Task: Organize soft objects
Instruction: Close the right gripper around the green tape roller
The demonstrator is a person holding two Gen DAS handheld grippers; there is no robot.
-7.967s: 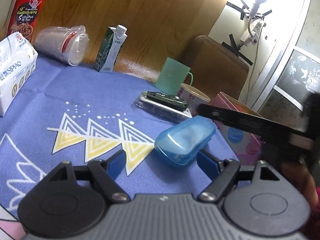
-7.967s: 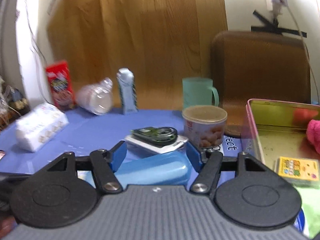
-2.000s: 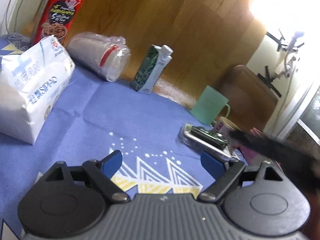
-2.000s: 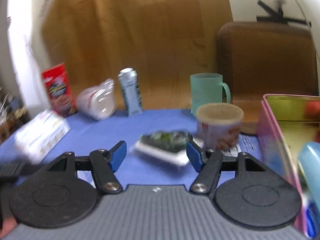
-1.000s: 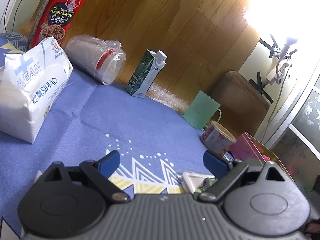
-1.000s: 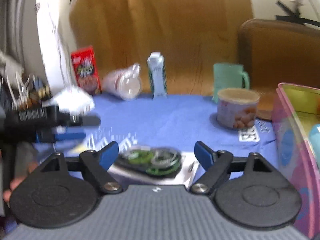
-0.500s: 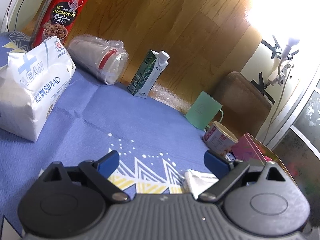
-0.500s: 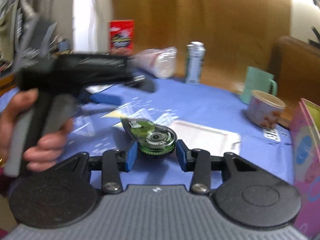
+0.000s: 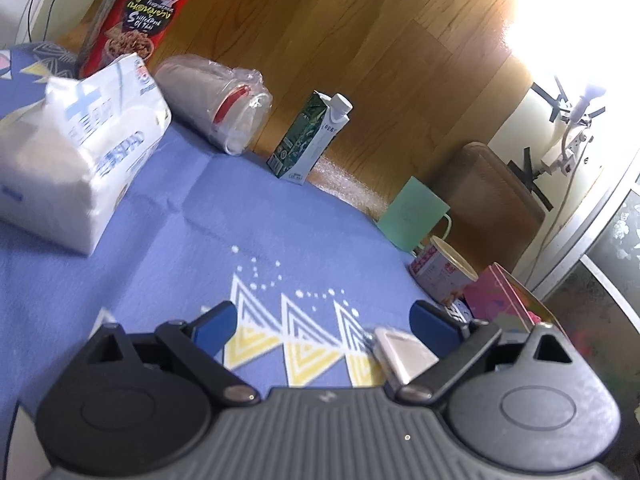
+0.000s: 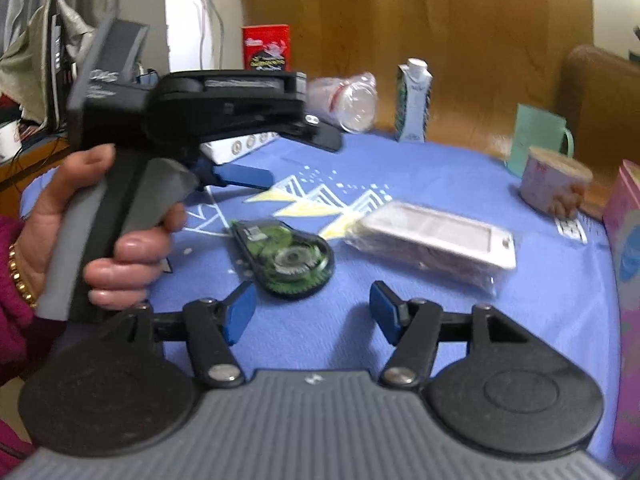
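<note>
**Cloth-covered table, both claws spread wide and empty**

Cloth (image 9: pixel 168 248) of soft blue fabric, printed with yellow and white triangles, covers the table and carries everything else. Largest on it is the tissue pack (image 9: pixel 68 168), a pillowy white plastic-wrapped block at the far left, its face creased and slack. Behind that stands a flat red snack box (image 9: pixel 140 12) of glossy card, and beside the box a crinkled clear bag of stacked cups (image 9: pixel 212 104) lies on its side. A pink tin (image 9: pixel 500 300) with straight walls sits at the right edge; its contents cannot be made out. Next a slim green and white drink carton (image 9: pixel 312 140) stands upright, then a pale green plastic mug (image 9: pixel 414 216), then a squat round tub (image 9: pixel 440 272) with a beige lid just beside the tin.

A flat white rectangular packet (image 10: pixel 432 236) in clear wrap lies near the middle, and just beside it, apart from it, a teardrop-shaped correction tape dispenser (image 10: pixel 288 256) with clear green casing showing toothed wheels inside.

The right gripper (image 10: pixel 312 312) hovers low before the dispenser, blue fingers spread wide, holding nothing. The left gripper (image 9: pixel 324 320), held in the person's left hand (image 10: pixel 112 232), is likewise wide apart and empty.
</note>
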